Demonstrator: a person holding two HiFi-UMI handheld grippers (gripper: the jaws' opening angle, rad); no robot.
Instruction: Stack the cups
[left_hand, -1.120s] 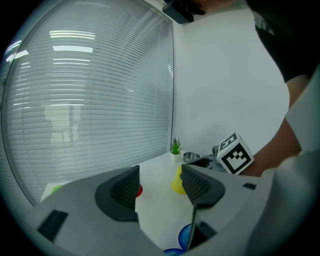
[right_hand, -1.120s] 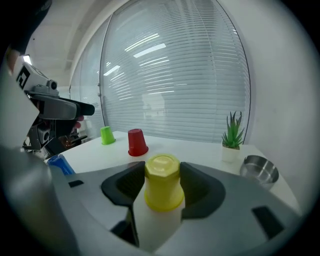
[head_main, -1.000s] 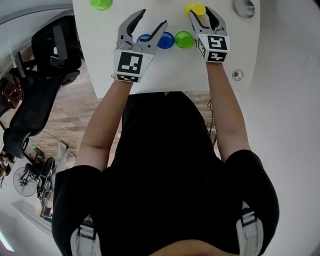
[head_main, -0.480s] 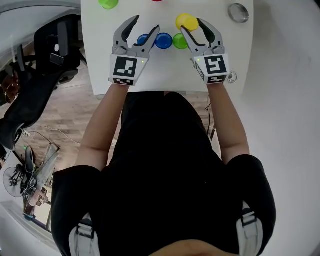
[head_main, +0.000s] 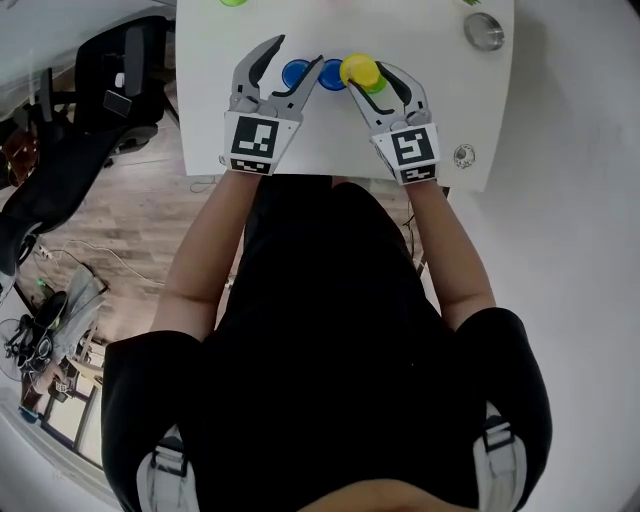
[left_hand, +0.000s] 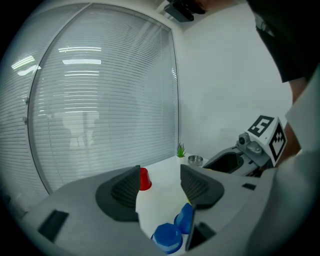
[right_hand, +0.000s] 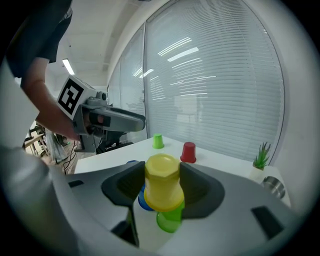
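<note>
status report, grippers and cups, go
Right gripper shut on yellow cup, over green cup. Left gripper open, empty, near blue cups. Nothing in the way.

In head view the green cup (head_main: 377, 86) is mostly covered by the yellow cup (head_main: 358, 70), the far-left lime cup (head_main: 233, 2) is cut off by the pic's top edge, & in right gripper view a blue cup (right_hand: 142, 200) is largely hidden behind the yellow one.

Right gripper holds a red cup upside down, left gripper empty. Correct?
Wrong colour: the right gripper holds a yellow cup upside down, as the right gripper view shows. The red cup stands on the table beyond. The left gripper is empty.
</note>
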